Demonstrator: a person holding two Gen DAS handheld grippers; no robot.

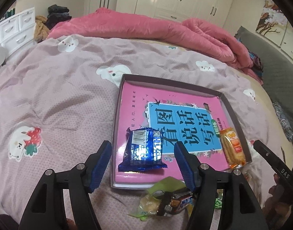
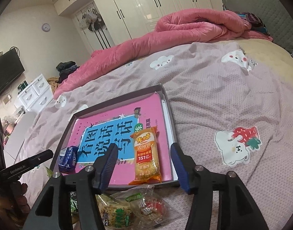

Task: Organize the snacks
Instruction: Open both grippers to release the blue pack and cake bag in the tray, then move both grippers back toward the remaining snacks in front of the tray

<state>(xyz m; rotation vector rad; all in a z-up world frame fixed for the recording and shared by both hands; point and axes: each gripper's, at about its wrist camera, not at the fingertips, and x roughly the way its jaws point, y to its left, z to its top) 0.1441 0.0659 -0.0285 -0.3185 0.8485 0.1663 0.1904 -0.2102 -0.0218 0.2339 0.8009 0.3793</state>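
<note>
On the bed (image 1: 60,88), spread with a mauve quilt printed with bunnies and strawberries, lies a shallow grey box lid (image 1: 116,103) serving as a tray, with a pink children's book (image 1: 135,103) lying flat inside it. At the tray's near-left corner a blue biscuit packet (image 1: 143,151) rests on the book's cover. The left hand-held gripper (image 1: 142,151) hangs over it with its blue pads spread apart on either side of the packet, not touching it. Along the tray's right edge, near the front corner, lies an orange rice-cracker packet (image 2: 147,155), lengthwise on the book. The right hand-held gripper (image 2: 143,162) is above it, jaws apart, the packet lying free between the pads. On the quilt just before the tray's near edge sits a loose heap of wrapped snacks (image 2: 135,209): a green-labelled clear pouch, a yellow crisp bar, and a brown chocolate bar (image 1: 177,203). A rolled pink duvet (image 1: 146,30) lies along the bed's far edge.
</note>
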